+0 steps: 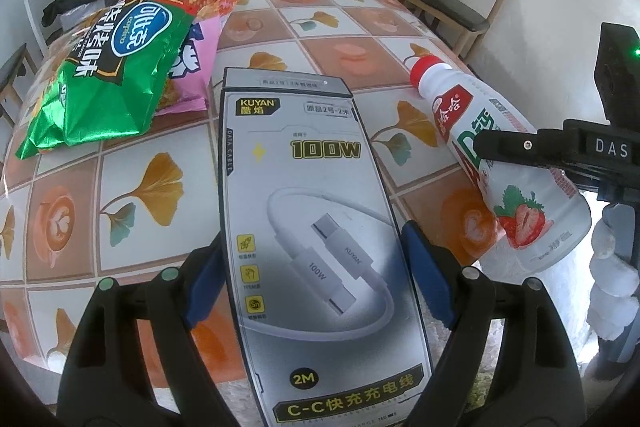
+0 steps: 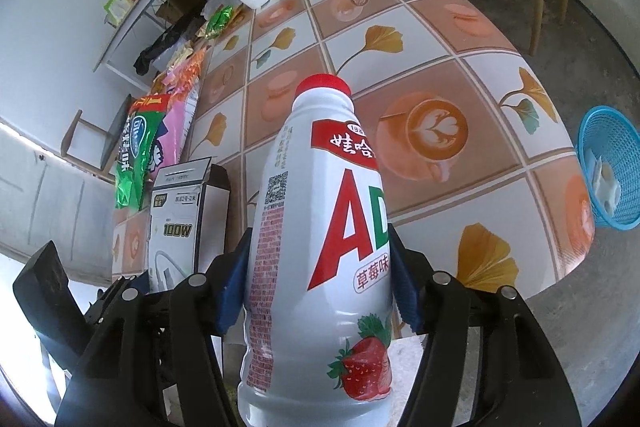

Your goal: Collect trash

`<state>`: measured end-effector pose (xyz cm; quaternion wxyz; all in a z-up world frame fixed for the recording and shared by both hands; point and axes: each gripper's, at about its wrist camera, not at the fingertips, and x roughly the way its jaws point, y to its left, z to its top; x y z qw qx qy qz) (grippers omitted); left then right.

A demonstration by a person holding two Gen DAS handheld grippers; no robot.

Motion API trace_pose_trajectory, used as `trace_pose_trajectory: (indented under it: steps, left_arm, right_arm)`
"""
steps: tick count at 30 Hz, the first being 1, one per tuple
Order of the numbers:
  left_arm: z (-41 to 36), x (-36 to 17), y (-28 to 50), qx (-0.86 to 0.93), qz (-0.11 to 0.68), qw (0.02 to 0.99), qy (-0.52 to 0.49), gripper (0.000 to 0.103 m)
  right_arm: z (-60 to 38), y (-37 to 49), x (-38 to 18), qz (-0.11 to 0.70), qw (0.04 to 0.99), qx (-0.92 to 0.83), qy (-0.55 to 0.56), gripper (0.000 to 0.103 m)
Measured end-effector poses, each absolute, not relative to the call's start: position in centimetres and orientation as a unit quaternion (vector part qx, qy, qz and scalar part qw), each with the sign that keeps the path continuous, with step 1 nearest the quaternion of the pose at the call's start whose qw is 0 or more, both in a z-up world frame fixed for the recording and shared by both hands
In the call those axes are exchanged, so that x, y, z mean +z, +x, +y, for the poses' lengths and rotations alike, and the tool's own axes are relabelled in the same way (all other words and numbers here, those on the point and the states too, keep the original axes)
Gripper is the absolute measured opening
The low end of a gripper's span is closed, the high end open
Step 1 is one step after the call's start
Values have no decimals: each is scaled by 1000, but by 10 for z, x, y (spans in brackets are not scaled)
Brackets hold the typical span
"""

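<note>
Left tool (image 1: 316,275) grips cable box (image 1: 316,227), angled down.

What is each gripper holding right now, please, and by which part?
The left gripper clamps the cable box across its lower side edges. The right gripper clamps the strawberry drink bottle around its lower body.

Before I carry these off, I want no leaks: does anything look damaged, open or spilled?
No spill shows. The strawberry drink bottle in the right gripper has its red cap on. The cable box in the left gripper has its top flap open. The green snack bag lies crumpled on the table.
</note>
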<state>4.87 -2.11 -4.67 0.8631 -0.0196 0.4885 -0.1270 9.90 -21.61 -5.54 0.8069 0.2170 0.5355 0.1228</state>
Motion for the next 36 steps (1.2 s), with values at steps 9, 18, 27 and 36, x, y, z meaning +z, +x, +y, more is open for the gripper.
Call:
trace_pose_trajectory:
  steps: [9,18,27,36]
  left_arm:
    - [-24,-46,49,-128,487,864,-11,78]
    - [-24,-46,49,-127,486,865,-7,78]
    - [-27,-44,48,-125,479,869,-3,78]
    - [-28,-41,48,-126,473,872,1,78]
  right_arm:
    - [-215,100,-60,557,793,131,211,61]
    - [-218,112,-66,560,782,133,241,61]
    - [-219,110,-65,553,786,132,243,59]
    - [-225,104,-64,546,787,130,254,58]
